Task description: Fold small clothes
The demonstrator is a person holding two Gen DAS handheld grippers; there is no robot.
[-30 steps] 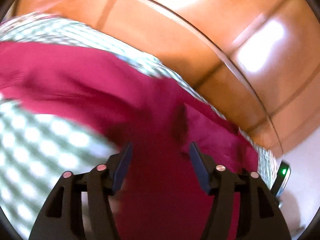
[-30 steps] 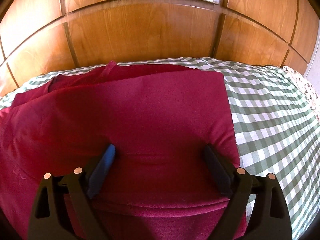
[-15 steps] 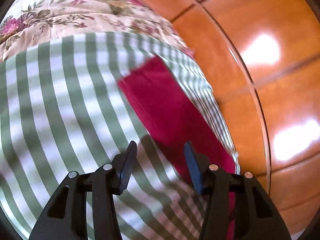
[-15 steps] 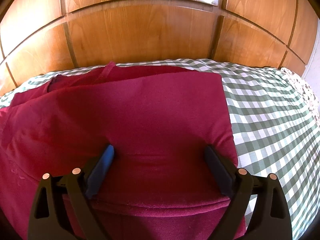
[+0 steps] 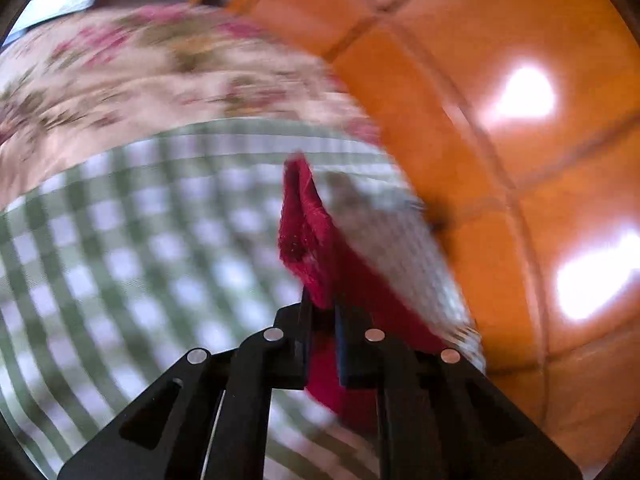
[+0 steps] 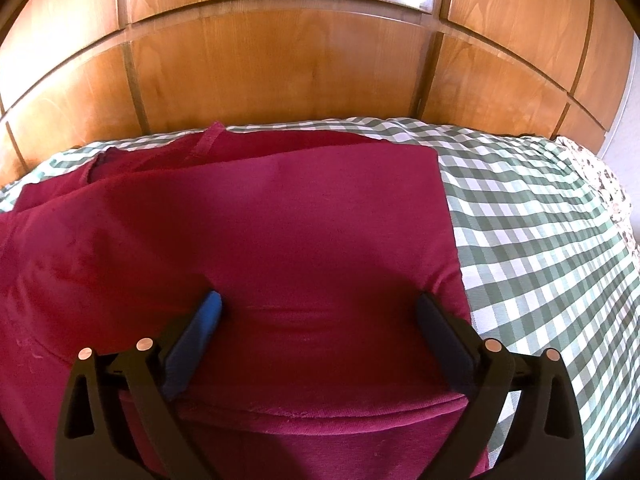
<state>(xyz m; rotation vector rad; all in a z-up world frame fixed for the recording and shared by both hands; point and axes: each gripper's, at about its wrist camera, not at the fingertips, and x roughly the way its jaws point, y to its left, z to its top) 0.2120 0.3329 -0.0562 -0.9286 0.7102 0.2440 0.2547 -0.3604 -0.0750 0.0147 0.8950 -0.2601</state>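
A dark red garment [image 6: 280,232] lies partly folded on a green-and-white checked cloth [image 6: 540,240]. My right gripper [image 6: 318,312] is open, its fingers pressed down on the garment's near part. In the left wrist view my left gripper [image 5: 323,312] is shut on an edge of the red garment [image 5: 304,228], which stands up in a pinched fold above the checked cloth [image 5: 140,260]. That view is blurred.
A wooden panelled headboard [image 6: 280,60] rises right behind the cloth; it also shows in the left wrist view [image 5: 520,160]. A floral bedspread [image 5: 120,80] lies beyond the checked cloth, and at the far right in the right wrist view [image 6: 604,184].
My left gripper swung away over the checked cloth, then closed on an edge of the red garment and lifted it. My right gripper stayed open, pressing on the garment.
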